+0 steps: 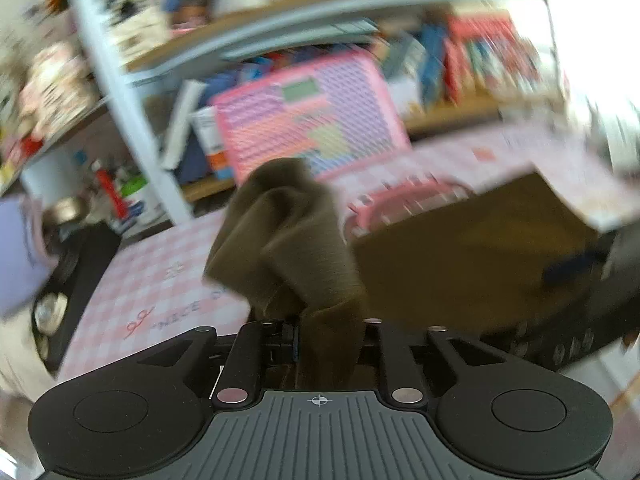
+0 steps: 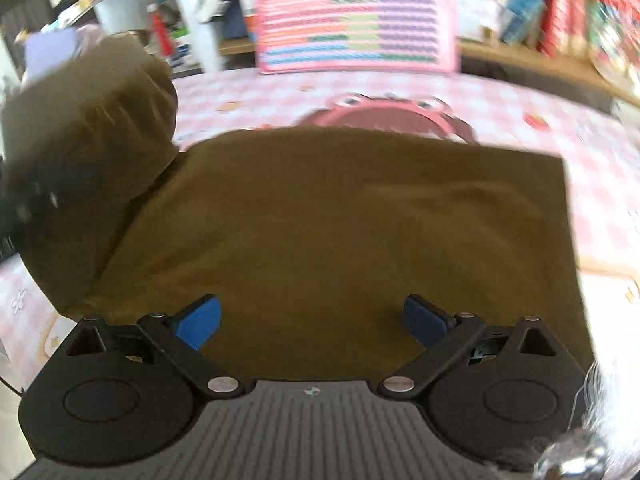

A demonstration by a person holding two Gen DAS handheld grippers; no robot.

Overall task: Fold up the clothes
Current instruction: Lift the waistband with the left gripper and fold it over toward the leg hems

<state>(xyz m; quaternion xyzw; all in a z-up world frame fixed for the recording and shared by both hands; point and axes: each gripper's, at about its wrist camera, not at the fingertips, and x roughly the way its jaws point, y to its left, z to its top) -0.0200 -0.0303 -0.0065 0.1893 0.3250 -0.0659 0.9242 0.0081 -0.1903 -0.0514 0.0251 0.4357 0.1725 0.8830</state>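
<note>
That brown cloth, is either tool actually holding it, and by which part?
Yes. The left gripper is shut on a bunched-up fold of the brown cloth, lifted off the table. The right gripper hovers over it, jaws open, holding nothing.

Blurred throughout by motion in both wrist views. Left gripper (image 1: 329, 334) fingertips buried under a bunched fold of the olive-brown garment (image 2: 340, 232). Pink round basket (image 2: 384, 114) half hidden behind the garment's far edge, contents impossible to tell. Shelf books (image 1: 472, 60) smeared, titles unreadable. Tablecloth lettering (image 1: 180, 316) partly covered by the gripper body. Right gripper's (image 2: 312, 320) casing cut off by the near edge.
</note>
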